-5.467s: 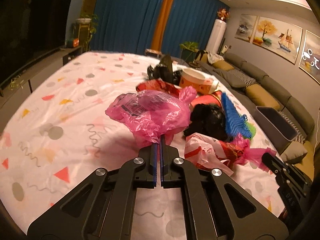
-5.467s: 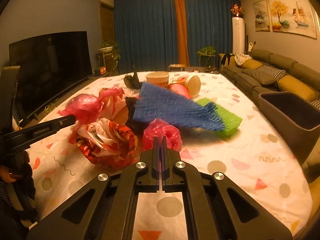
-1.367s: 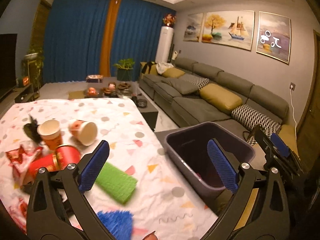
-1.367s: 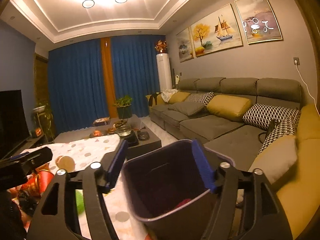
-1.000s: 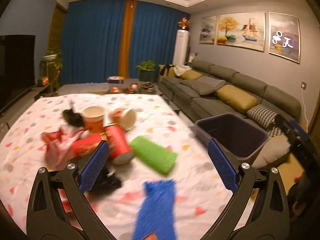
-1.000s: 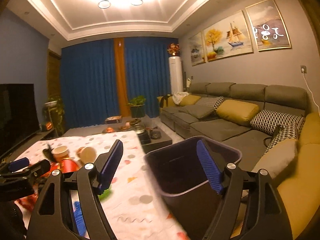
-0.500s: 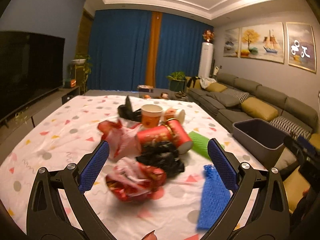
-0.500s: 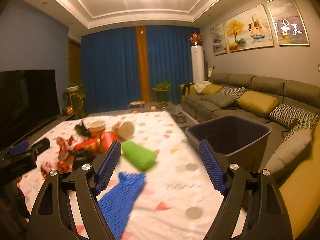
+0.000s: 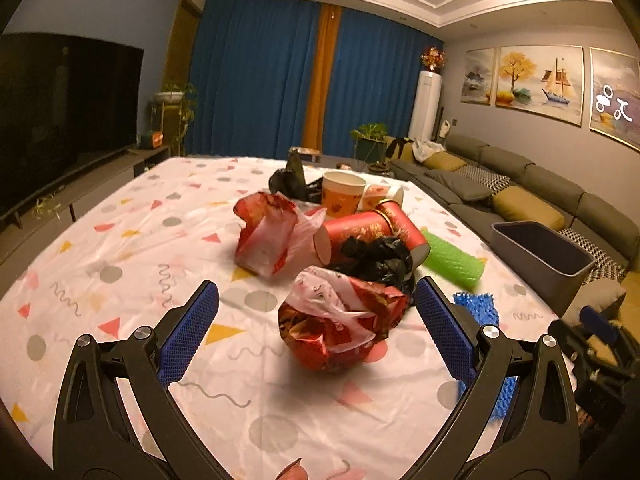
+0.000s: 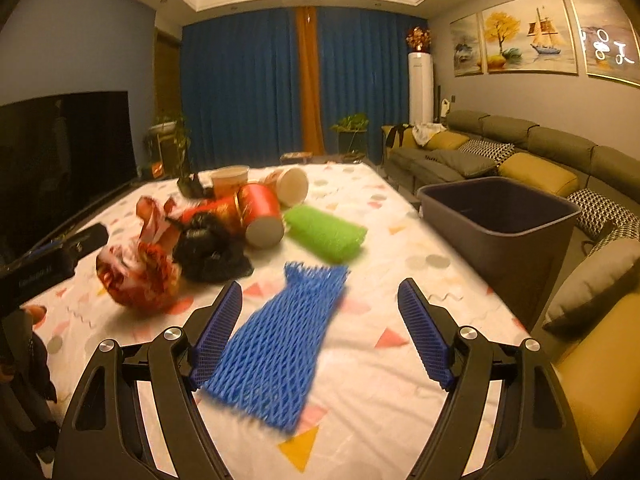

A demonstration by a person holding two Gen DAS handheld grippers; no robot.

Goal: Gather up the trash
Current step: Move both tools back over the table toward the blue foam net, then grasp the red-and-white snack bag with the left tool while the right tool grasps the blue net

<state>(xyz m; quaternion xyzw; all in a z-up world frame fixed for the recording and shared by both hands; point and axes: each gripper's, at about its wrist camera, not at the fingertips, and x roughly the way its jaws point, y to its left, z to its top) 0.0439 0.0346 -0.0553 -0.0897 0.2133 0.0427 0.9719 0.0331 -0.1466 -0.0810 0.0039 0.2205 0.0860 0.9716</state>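
Note:
My left gripper is open and empty, its jaws wide on either side of a crumpled red and white plastic bag on the table. My right gripper is open and empty above a blue foam net. More trash lies behind: a second red and white bag, a black bag, red cylinder cans, paper cups and a green foam net. The dark grey bin stands off the table's right edge.
The table has a white cloth with coloured shapes. A grey sofa with yellow cushions runs along the right wall. A dark TV stands at the left. Blue curtains hang at the back.
Both grippers, shut on pink bags 5.5 s ago, opened over the bin and have swung back to the table. They now hover over the red bag and the blue net.

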